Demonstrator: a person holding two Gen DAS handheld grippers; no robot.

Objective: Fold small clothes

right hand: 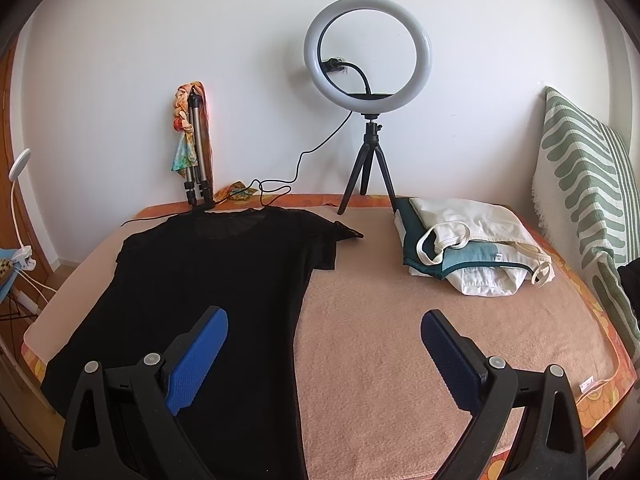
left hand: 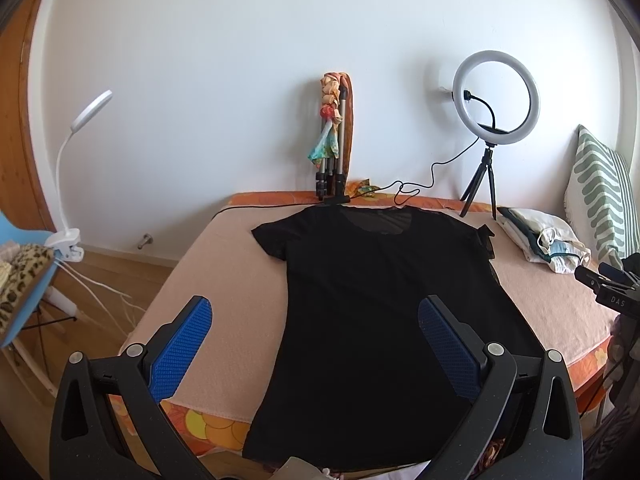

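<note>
A black short-sleeved T-shirt (left hand: 380, 300) lies spread flat on the peach blanket (left hand: 224, 280), collar toward the wall, hem hanging over the near edge. It also shows in the right wrist view (right hand: 200, 280). My left gripper (left hand: 316, 332) is open and empty, held above the shirt's lower left part. My right gripper (right hand: 324, 344) is open and empty, held above the shirt's right side edge and the bare blanket (right hand: 400, 340). The tip of the right gripper (left hand: 608, 284) shows at the right edge of the left wrist view.
A pile of folded white and teal clothes (right hand: 468, 244) lies at the back right. A ring light on a tripod (right hand: 368, 80), a folded tripod with a scarf (right hand: 192, 144) and a cable stand by the wall. A striped pillow (right hand: 588, 184) is at the right. A clamp lamp (left hand: 76, 168) stands left.
</note>
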